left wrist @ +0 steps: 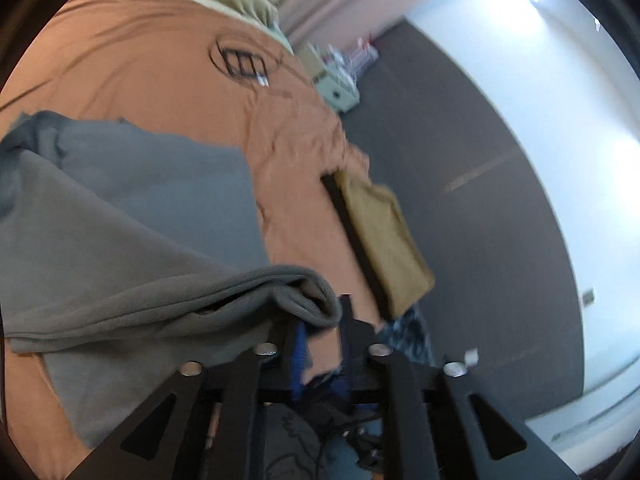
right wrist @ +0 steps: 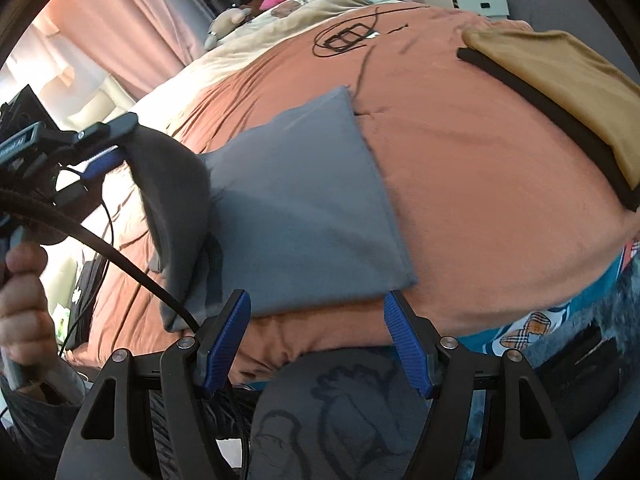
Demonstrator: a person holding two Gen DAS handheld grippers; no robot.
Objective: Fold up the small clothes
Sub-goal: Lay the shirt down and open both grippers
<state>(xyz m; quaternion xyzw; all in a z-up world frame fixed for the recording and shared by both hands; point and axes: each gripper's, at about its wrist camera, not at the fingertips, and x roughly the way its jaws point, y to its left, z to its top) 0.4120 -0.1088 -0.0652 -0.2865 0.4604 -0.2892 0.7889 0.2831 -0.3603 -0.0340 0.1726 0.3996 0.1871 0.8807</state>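
A grey garment (right wrist: 304, 208) lies partly folded on the orange bed sheet (right wrist: 480, 200). Its left part is lifted and hangs from my left gripper (right wrist: 124, 140), which a hand (right wrist: 20, 300) holds. In the left wrist view a rolled fold of the grey garment (left wrist: 132, 248) rests over one fingertip of the left gripper (left wrist: 322, 332). The blue pads (left wrist: 298, 356) stand slightly apart, with orange sheet showing between them. My right gripper (right wrist: 316, 296) is open wide at the garment's near edge, with nothing between its pads.
A folded mustard garment (right wrist: 560, 80) lies on a black one (right wrist: 540, 100) at the bed's right edge. A black cable loop (right wrist: 344, 38) lies further back, before a beige blanket (right wrist: 280, 24) with plush toys. A white nightstand (right wrist: 468, 0) stands beyond. Dark floor (left wrist: 460, 160) runs beside the bed.
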